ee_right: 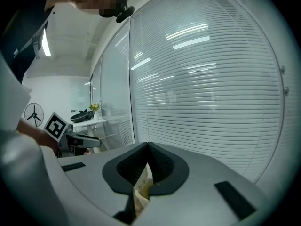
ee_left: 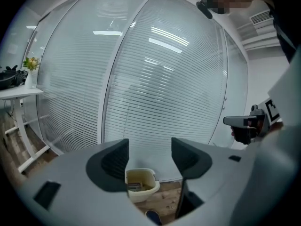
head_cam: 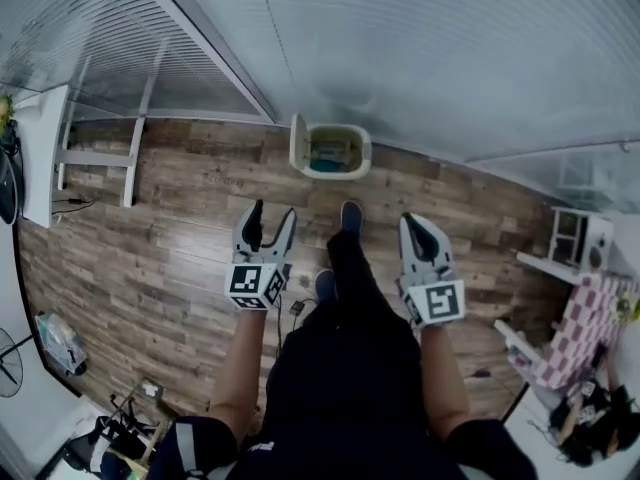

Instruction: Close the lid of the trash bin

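By the blinds [head_cam: 450, 48], trash bin [head_cam: 331, 172] open, lid [head_cam: 297, 146] upright
Left gripper [head_cam: 272, 216] fingers apart, empty; right gripper [head_cam: 413, 224] fingers pressed together; both well short of the bin.

Left gripper [head_cam: 274, 212]: pale grey shell, black pads [ee_left: 115, 161], white cube [head_cam: 256, 283] with black square markers at rear. Right gripper [head_cam: 412, 221]: same build. Behind grippers: black trousers [head_cam: 350, 368], dark blue shoes [head_cam: 351, 215], dark sleeve [head_cam: 190, 446] with pale stripe.

Cream trash bin [head_cam: 330, 149] on wooden floor against glass wall, lid [head_cam: 297, 144] raised open
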`<action>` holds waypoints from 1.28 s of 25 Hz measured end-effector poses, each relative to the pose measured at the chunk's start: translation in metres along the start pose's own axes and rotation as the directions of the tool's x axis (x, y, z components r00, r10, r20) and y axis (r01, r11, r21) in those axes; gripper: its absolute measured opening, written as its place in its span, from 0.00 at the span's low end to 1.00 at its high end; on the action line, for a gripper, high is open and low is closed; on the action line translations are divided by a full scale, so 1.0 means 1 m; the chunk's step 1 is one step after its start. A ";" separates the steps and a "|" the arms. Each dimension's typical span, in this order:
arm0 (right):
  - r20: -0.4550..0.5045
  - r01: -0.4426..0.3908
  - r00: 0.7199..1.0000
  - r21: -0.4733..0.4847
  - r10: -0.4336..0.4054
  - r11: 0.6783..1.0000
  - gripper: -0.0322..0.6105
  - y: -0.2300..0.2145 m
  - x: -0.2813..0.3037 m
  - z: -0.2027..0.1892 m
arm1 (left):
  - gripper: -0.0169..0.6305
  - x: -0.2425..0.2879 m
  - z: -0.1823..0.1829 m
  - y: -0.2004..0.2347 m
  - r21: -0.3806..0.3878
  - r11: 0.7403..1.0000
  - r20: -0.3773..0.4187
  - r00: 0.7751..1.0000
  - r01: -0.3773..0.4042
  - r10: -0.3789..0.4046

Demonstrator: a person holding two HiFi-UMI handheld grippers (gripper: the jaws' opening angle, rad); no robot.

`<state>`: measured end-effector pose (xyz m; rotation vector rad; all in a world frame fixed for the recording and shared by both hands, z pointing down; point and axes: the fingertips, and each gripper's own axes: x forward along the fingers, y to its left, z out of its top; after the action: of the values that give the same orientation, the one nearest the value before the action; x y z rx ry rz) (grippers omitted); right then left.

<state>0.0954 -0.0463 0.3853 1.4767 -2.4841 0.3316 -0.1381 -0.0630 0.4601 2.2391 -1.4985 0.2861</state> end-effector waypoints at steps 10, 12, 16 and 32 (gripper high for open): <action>-0.037 -0.048 0.998 0.081 0.051 0.996 0.05 -0.015 0.043 -0.039 | 0.44 0.069 -0.022 0.027 0.003 1.000 -0.055 0.998 0.001 -0.001; -0.048 -0.046 0.998 0.094 0.051 0.994 0.05 -0.019 0.048 -0.047 | 0.44 0.080 -0.029 0.033 -0.003 1.000 -0.066 0.998 0.002 -0.002; -0.062 -0.058 0.996 0.144 0.067 0.988 0.05 -0.027 0.058 -0.070 | 0.44 0.113 -0.051 0.048 0.003 1.000 -0.114 0.993 -0.007 0.007; -0.153 -0.053 0.985 0.139 0.074 0.989 0.05 -0.053 0.086 -0.133 | 0.44 0.210 -0.133 0.099 0.000 0.999 -0.291 0.956 -0.042 0.040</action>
<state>0.1132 -0.1012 0.5425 1.3626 -2.4272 0.6140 -0.1375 -0.2086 0.6851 2.0556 -1.3854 0.5959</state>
